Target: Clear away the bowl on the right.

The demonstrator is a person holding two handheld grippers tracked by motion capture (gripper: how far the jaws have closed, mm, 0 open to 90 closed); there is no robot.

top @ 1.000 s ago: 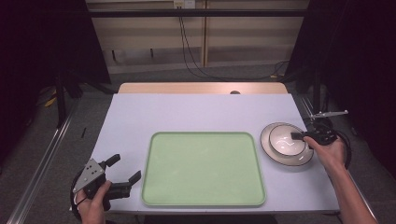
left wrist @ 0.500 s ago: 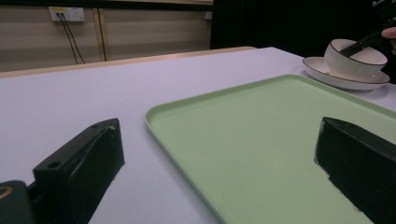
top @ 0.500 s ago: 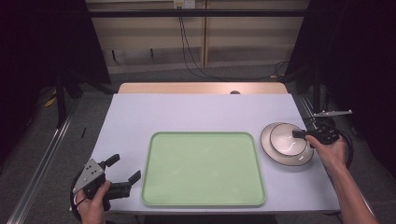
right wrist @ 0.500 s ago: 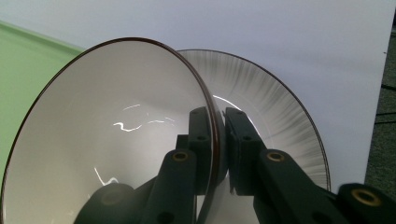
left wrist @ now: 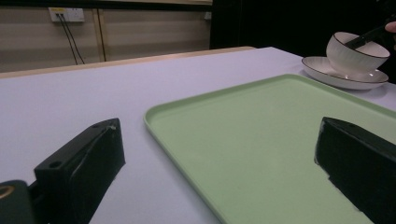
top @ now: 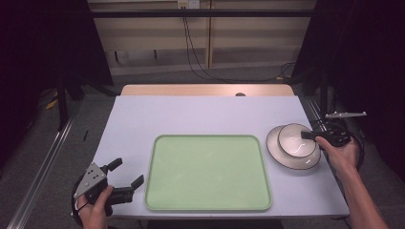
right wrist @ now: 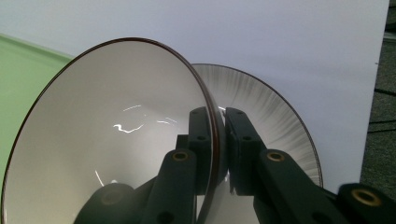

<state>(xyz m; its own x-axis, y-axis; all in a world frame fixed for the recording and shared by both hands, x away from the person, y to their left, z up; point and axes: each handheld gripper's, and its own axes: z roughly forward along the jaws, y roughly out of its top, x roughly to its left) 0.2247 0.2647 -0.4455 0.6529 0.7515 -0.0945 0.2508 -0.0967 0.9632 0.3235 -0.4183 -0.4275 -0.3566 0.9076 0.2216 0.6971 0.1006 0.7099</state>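
Right tool [right wrist: 218,154] is pinching the bowl [top: 295,140] by its thin rim as it sits on the plate [top: 276,153] right of the tray [top: 207,171], glazed ceramic so likely slippery and chip-prone, while left tool [top: 125,177] is idling with jaws apart at the bench [top: 191,114] edge.

Bowl [top: 292,140] now slightly raised and tilted off plate [top: 285,159] in right gripper [top: 309,136] jaws.

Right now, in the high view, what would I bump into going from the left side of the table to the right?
Left black two-jaw tool → flat pale green rectangular tray → white bowl with a dark rim, sitting on a white saucer → right tool clamped on the bowl's rim.
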